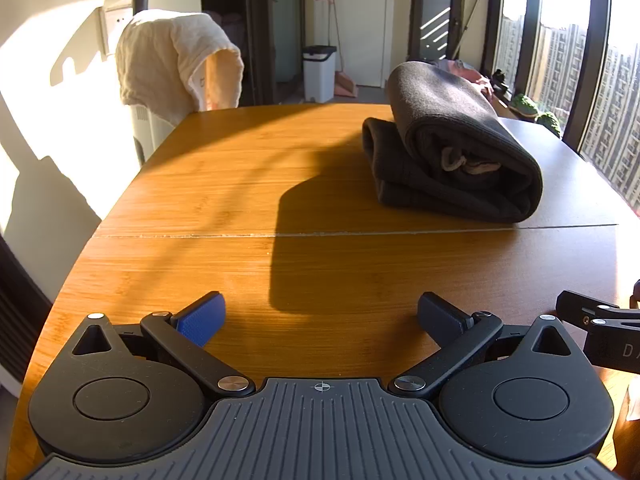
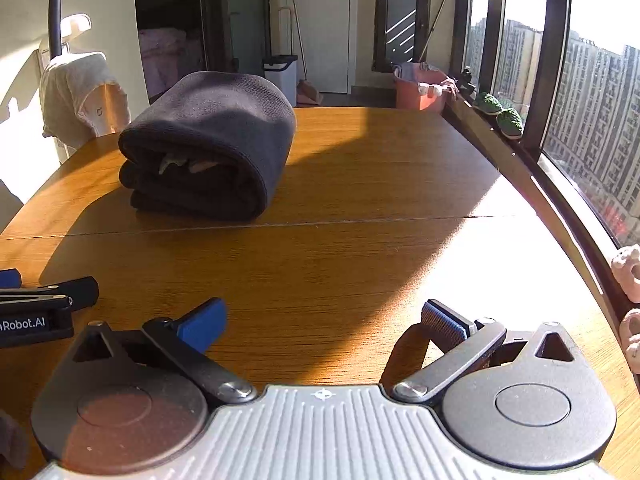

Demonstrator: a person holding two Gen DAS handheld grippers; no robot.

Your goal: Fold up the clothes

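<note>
A dark grey garment point(image 1: 452, 140) lies folded into a thick bundle on the wooden table point(image 1: 240, 184), with a pale drawstring showing at its open end. It also shows in the right wrist view point(image 2: 212, 140), ahead and to the left. My left gripper point(image 1: 320, 320) is open and empty, low over the near part of the table, well short of the bundle. My right gripper point(image 2: 324, 324) is open and empty too, beside the left one. Each gripper's edge shows in the other's view.
A chair with a cream towel point(image 1: 176, 60) draped over it stands at the table's far left. A white bin point(image 1: 319, 70) and an orange basket of laundry point(image 2: 420, 90) stand beyond the far edge. A window sill point(image 2: 520, 152) runs along the right.
</note>
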